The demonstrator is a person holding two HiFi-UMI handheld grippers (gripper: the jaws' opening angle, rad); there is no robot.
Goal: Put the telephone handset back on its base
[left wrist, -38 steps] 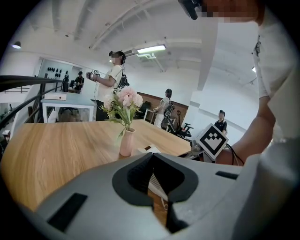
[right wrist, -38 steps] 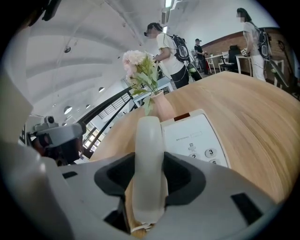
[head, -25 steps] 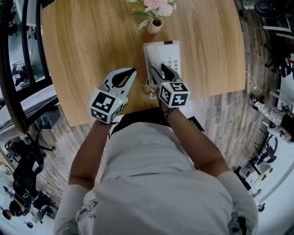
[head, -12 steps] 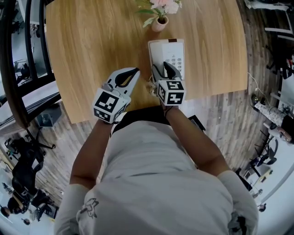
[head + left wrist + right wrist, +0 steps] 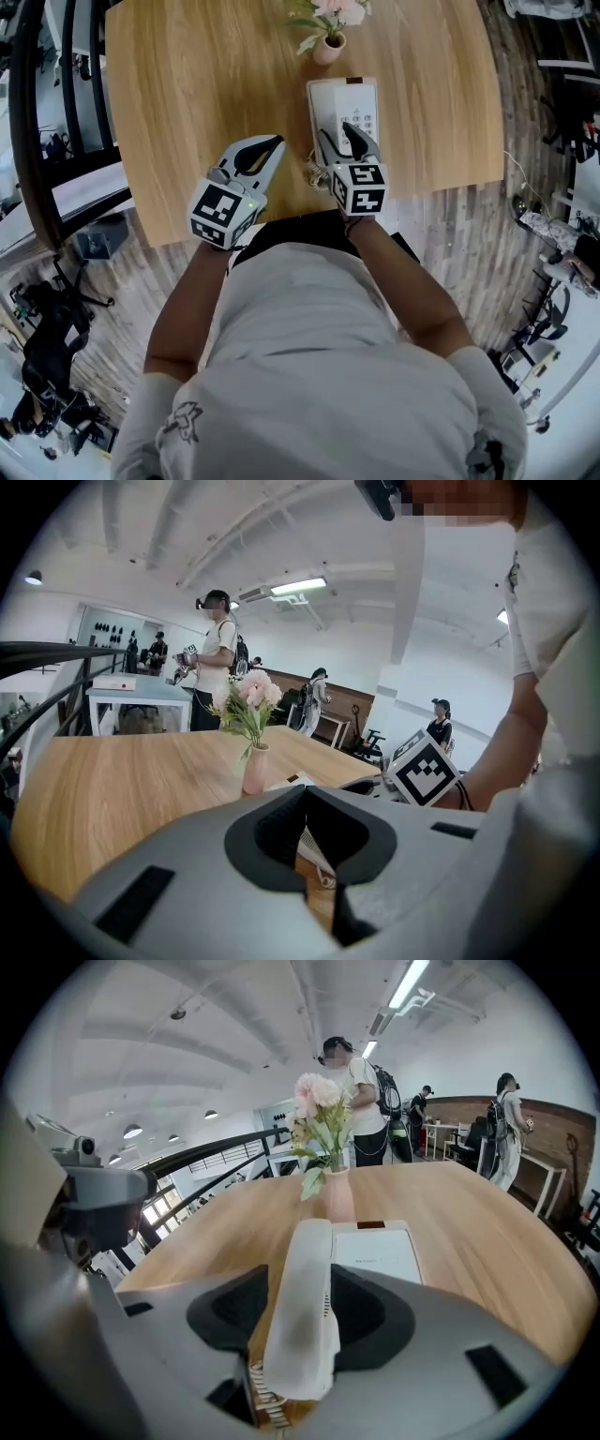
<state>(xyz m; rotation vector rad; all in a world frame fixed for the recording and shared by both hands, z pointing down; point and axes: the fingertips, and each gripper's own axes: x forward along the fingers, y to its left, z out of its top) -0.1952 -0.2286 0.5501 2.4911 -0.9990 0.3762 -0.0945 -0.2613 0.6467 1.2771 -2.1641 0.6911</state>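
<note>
A white telephone base [image 5: 361, 98] lies on the wooden table [image 5: 187, 84] by its near edge. In the right gripper view the white handset [image 5: 309, 1241] rests lengthwise along the left side of the base [image 5: 380, 1255]. My right gripper [image 5: 302, 1283] straddles the handset's near end. Its jaws are opening, and dark gaps show on both sides of the handset. In the head view the right gripper [image 5: 337, 131] sits over the base's near part. My left gripper [image 5: 272, 142] hovers to the left of the phone, shut and empty, with its tips [image 5: 305, 789] together.
A small pink vase of flowers [image 5: 328, 47] stands just beyond the phone. The coiled cord [image 5: 258, 1391] hangs at the handset's near end by the table edge. Bare tabletop stretches left and far. Several people stand in the background of the gripper views.
The right gripper has stayed over the phone base with the handset between its jaws, which look slightly wider. The left gripper has hardly moved.
</note>
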